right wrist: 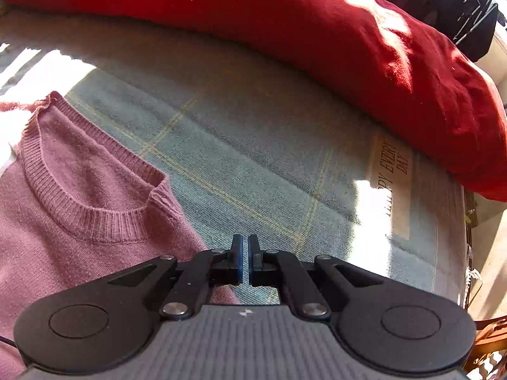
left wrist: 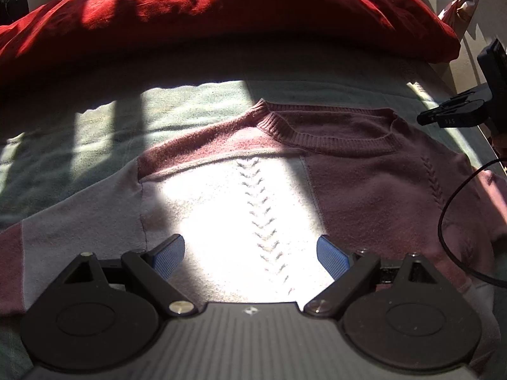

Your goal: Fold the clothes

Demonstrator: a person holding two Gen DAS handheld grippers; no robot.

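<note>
From my left wrist, my left gripper point(left wrist: 250, 255) hangs with jaws spread wide over the pink sweater point(left wrist: 364, 190), which lies flat on the green bedspread point(left wrist: 177, 107). From my right wrist, my right gripper point(right wrist: 245, 261) is pressed together on nothing, just beside the sweater's shoulder.

Closed tongs point(right wrist: 245, 255) hover beside pink sweater point(right wrist: 79, 190).

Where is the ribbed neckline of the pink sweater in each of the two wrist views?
Left wrist view: the ribbed neckline lies at centre, slightly right, above the open left gripper.
Right wrist view: it lies at left, up-left of the shut right gripper.
Shared landmark: the red pillow across the top.
</note>
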